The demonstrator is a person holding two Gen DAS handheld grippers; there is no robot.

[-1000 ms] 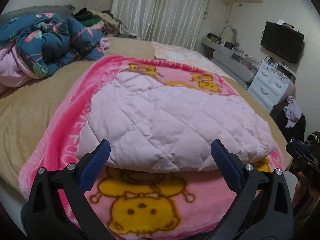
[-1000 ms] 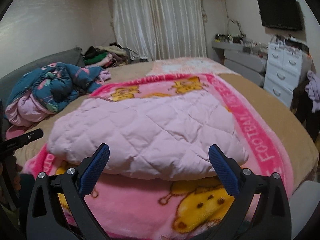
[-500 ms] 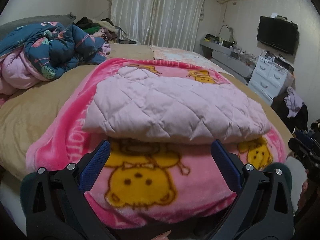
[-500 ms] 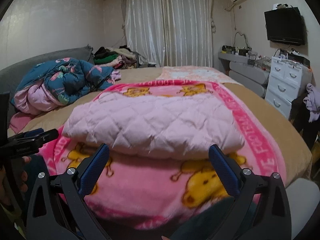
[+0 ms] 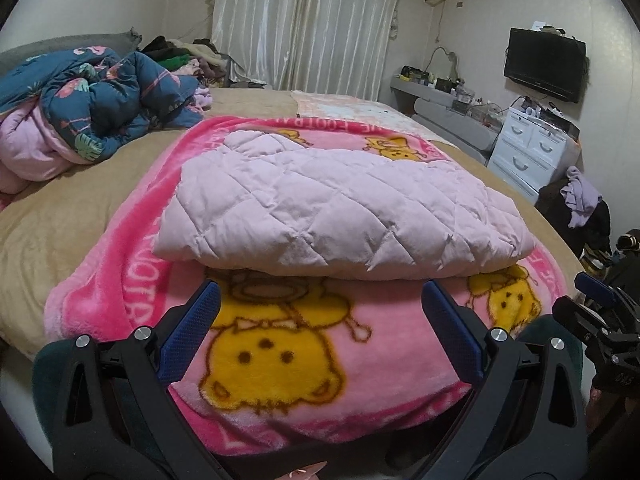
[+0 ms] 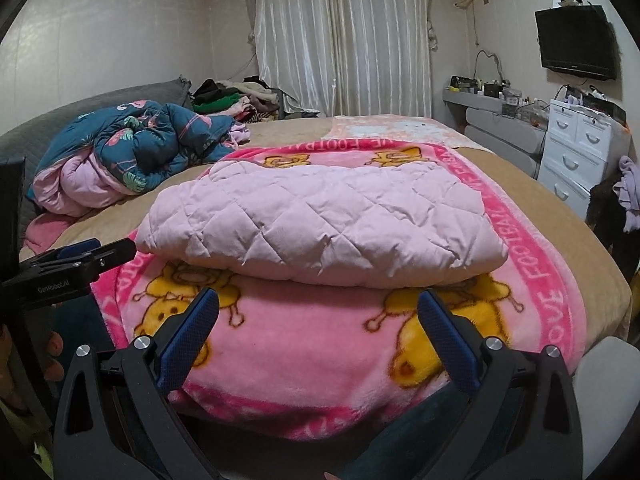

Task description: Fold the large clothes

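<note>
A pale pink quilted garment (image 5: 332, 216) lies folded in a thick rectangle on a pink blanket with yellow cartoon figures (image 5: 280, 352), near the bed's front edge. It also shows in the right wrist view (image 6: 320, 224) on the same blanket (image 6: 320, 344). My left gripper (image 5: 320, 312) is open and empty, held back from the bed edge, short of the garment. My right gripper (image 6: 318, 312) is open and empty, likewise short of it. The right gripper shows at the right edge of the left view (image 5: 600, 320), the left gripper at the left edge of the right view (image 6: 76, 260).
A crumpled blue flowered duvet with pink lining (image 5: 80, 112) lies at the bed's far left. A heap of clothes (image 6: 232, 96) is by the curtains. White drawers (image 6: 580, 148), a grey desk and a wall TV (image 6: 576, 40) stand at the right. The tan bedsheet (image 5: 60, 216) surrounds the blanket.
Both grippers have drawn back and down from the folded garment toward the bed's front edge. The garment has stayed in place. Both stay open.
</note>
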